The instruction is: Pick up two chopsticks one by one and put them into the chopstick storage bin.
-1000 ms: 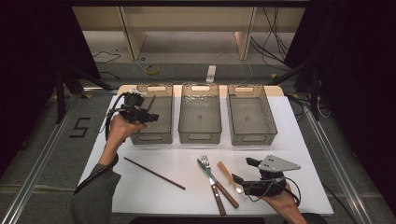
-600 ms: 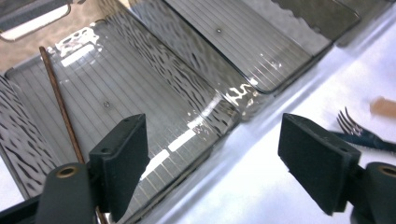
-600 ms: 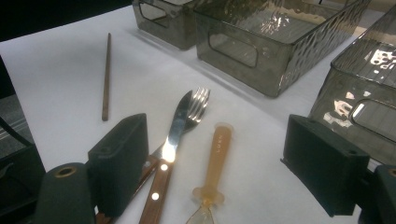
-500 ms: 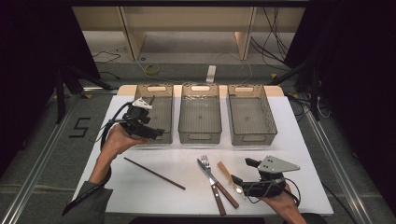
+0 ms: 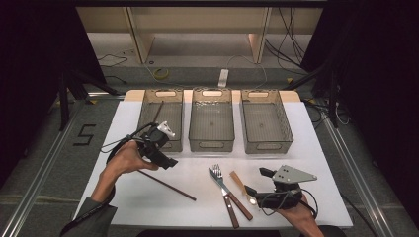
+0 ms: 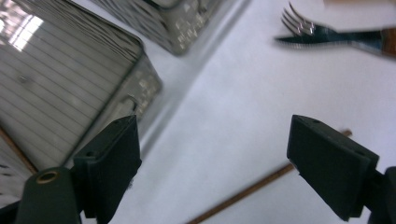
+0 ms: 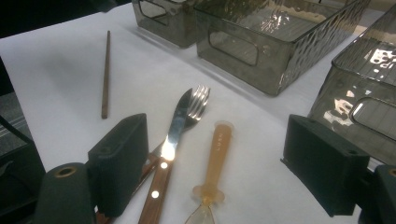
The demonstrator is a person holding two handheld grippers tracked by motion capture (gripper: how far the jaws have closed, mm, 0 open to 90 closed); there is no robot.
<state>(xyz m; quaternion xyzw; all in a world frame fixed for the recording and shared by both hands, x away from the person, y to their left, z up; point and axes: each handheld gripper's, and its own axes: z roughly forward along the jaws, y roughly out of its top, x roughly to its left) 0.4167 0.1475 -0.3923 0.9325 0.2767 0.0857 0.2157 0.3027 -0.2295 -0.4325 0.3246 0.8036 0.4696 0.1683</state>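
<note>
My left gripper (image 5: 167, 159) hovers open just in front of the left bin (image 5: 148, 129), its jaws wide apart with nothing between them. In the left gripper view (image 6: 215, 158) a brown chopstick (image 6: 243, 196) lies on the white table below the jaws. That chopstick (image 5: 168, 185) lies slanted on the table. A second chopstick (image 5: 158, 111) leans inside the left bin. My right gripper (image 5: 254, 181) rests open at the near right, its jaws (image 7: 219, 140) straddling a tan-handled spoon (image 7: 217, 158). A wood-handled knife (image 7: 173, 135) and fork (image 7: 198, 100) lie just left of the spoon.
Three clear grey bins stand in a row at the table's far side; the middle bin (image 5: 211, 143) and right bin (image 5: 284, 123) hold nothing visible. The white tabletop (image 5: 306, 158) ends close to my right hand. Cables trail on the floor beyond.
My left gripper has come back from above the left bin toward the near side and down over the table by the loose chopstick. The right gripper has stayed put.
</note>
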